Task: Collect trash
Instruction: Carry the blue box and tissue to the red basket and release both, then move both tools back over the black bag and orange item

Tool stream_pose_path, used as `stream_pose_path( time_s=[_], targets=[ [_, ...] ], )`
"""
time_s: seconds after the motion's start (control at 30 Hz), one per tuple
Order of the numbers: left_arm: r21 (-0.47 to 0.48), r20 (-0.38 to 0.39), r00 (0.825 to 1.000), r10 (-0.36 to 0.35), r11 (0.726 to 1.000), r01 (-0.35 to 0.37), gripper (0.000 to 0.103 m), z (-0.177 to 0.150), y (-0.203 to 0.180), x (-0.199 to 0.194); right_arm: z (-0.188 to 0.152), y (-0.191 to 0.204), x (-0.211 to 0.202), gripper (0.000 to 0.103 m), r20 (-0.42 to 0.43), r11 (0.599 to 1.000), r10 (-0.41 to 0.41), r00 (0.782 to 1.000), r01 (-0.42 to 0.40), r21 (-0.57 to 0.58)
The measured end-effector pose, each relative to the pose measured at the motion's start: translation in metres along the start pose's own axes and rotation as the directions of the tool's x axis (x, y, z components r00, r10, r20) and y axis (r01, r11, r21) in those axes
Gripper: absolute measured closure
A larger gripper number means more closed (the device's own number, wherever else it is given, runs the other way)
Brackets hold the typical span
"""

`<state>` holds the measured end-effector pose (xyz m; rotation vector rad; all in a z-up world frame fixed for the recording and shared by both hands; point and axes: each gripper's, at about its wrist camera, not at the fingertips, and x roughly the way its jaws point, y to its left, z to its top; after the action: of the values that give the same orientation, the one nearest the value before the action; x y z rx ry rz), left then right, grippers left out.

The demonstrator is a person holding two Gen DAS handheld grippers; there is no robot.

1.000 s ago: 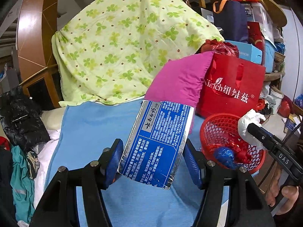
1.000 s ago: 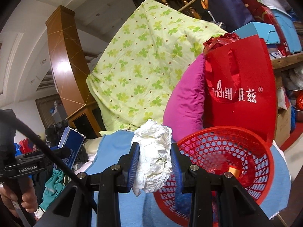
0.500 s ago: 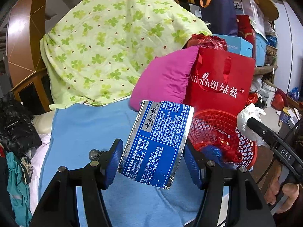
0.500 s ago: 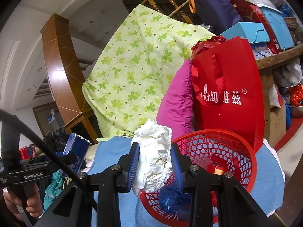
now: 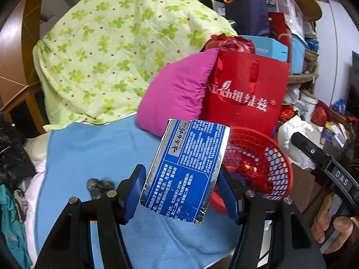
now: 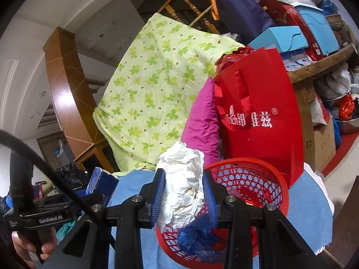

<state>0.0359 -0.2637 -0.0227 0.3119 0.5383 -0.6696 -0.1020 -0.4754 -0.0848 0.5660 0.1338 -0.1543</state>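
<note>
A: The left hand-held gripper (image 5: 182, 189) clamps a blue and silver toothpaste box (image 5: 187, 168), tilted, above the blue cloth (image 5: 94, 152) beside the red basket (image 5: 272, 163).

B: The right hand-held gripper (image 6: 184, 196) pinches a crumpled white tissue (image 6: 182, 183) over the basket's near rim, above a blue bag (image 6: 197, 237) inside.
</note>
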Motion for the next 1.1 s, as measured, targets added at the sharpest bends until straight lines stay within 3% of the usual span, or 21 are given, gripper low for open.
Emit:
stream_pose_path(
  time_s=[0.27,0.67,0.73,0.8,1.1],
  targets=[
    [0.026,0.016,0.996,-0.093,0.995,0.093,0.037,0.002,-0.020,0.014,0.005,-0.022,-0.006,0.065,0.016,0.997,-0.022,1.000,0.021,0.080],
    [0.034,-0.014,0.971,-0.241,0.970,0.241,0.037,0.010,-0.051,0.050,0.005,-0.044,-0.002,0.065,-0.010,0.984,-0.060,0.998,0.061,0.168],
    [0.037,-0.021,0.968,-0.250,0.967,0.251,0.036,0.011,-0.054,0.057,0.005,-0.048,0.001,0.061,-0.028,0.980,-0.064,0.998,0.068,0.189],
    [0.039,-0.035,0.969,-0.246,0.968,0.247,0.034,0.010,-0.057,0.063,0.004,-0.054,0.004,0.029,-0.043,0.972,-0.074,0.996,0.082,0.220],
    [0.004,-0.052,0.980,-0.195,0.981,0.195,0.033,-0.011,-0.028,0.058,0.006,-0.054,0.000,0.029,0.007,0.966,-0.060,0.998,0.056,0.253]
  ],
)
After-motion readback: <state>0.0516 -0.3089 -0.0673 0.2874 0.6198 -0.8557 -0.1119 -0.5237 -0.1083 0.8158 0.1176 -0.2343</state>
